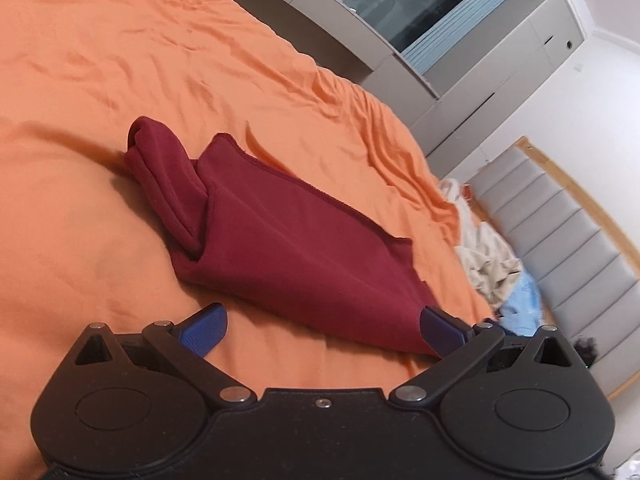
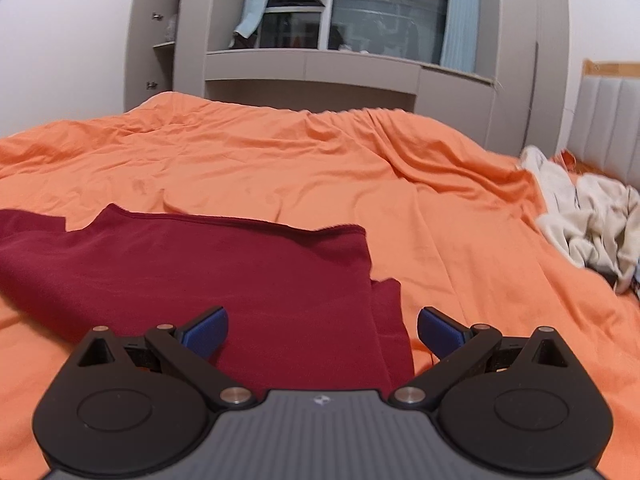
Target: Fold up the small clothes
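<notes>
Left gripper [image 1: 323,330] nearest, jaws wide apart, holding nothing; maroon garment [image 1: 280,236] lies on orange bedsheet [image 1: 120,80] just ahead, its near corner touching the right pad, long axis running far-left to near-right. Right wrist view: right gripper [image 2: 322,330] also spread apart, empty, garment [image 2: 224,272] directly between and under its fingers, edge near right. Right hand looks closer for a pinch.

Maroon garment [image 2: 192,264] cut off at left edge, near end hidden behind right tool [image 2: 322,330]. Cream clothes pile [image 2: 592,220] blurred, cut off right.
</notes>
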`<action>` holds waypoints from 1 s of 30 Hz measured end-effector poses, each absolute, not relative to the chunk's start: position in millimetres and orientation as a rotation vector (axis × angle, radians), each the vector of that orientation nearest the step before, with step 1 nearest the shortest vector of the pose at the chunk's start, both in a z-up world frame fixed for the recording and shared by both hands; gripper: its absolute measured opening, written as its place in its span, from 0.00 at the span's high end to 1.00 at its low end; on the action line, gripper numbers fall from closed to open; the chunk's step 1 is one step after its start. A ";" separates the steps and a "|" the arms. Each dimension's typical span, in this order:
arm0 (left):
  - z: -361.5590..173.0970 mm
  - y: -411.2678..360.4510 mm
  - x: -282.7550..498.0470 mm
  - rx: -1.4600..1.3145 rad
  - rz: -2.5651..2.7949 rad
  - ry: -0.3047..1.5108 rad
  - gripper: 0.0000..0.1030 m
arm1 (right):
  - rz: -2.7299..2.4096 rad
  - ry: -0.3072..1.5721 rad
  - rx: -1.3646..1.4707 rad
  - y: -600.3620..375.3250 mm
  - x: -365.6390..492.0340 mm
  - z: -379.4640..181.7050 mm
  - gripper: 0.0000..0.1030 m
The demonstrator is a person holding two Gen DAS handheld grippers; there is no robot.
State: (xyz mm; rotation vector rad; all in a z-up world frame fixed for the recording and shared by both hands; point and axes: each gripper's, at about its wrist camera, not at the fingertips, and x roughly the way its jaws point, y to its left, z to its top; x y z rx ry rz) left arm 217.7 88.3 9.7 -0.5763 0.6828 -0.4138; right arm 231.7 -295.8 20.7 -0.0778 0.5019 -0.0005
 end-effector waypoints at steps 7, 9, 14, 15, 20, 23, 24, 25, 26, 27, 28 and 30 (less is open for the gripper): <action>25.1 84.2 220.7 -0.442 -0.303 0.661 0.01 | -0.028 0.548 0.027 -318.9 239.1 17.7 0.00; 30.2 88.3 215.2 -0.415 -0.266 0.625 0.01 | -0.012 0.554 0.041 -321.7 241.8 18.0 0.00; 38.4 92.9 211.5 -0.332 -0.231 0.554 0.01 | 0.081 0.561 0.058 -327.2 261.7 21.2 0.09; 38.4 91.5 216.5 -0.328 -0.246 0.563 0.01 | 0.094 0.568 0.066 -330.1 267.2 21.4 0.15; 41.1 87.1 243.3 -0.296 -0.294 0.580 0.08 | 0.135 0.613 0.091 -340.5 286.7 15.8 0.35; 40.0 86.9 260.3 -0.291 -0.290 0.599 0.14 | 0.136 0.641 0.087 -345.7 298.5 10.2 0.51; 39.5 87.2 266.8 -0.287 -0.292 0.610 0.18 | 0.133 0.653 0.091 -347.7 302.8 7.8 0.55; 38.9 87.9 273.0 -0.279 -0.295 0.621 0.19 | 0.132 0.663 0.096 -349.1 306.2 5.4 0.55; 37.9 87.9 279.5 -0.272 -0.300 0.635 0.22 | 0.129 0.670 0.100 -350.3 309.2 3.2 0.55; 36.4 86.5 286.9 -0.271 -0.303 0.652 0.26 | 0.125 0.674 0.102 -350.9 310.6 1.3 0.55; 33.6 87.2 293.4 -0.280 -0.304 0.676 0.27 | 0.124 0.677 0.102 -351.2 311.7 0.3 0.55; 27.3 90.1 302.6 -0.317 -0.295 0.719 0.29 | 0.125 0.680 0.096 -350.2 313.3 -1.5 0.55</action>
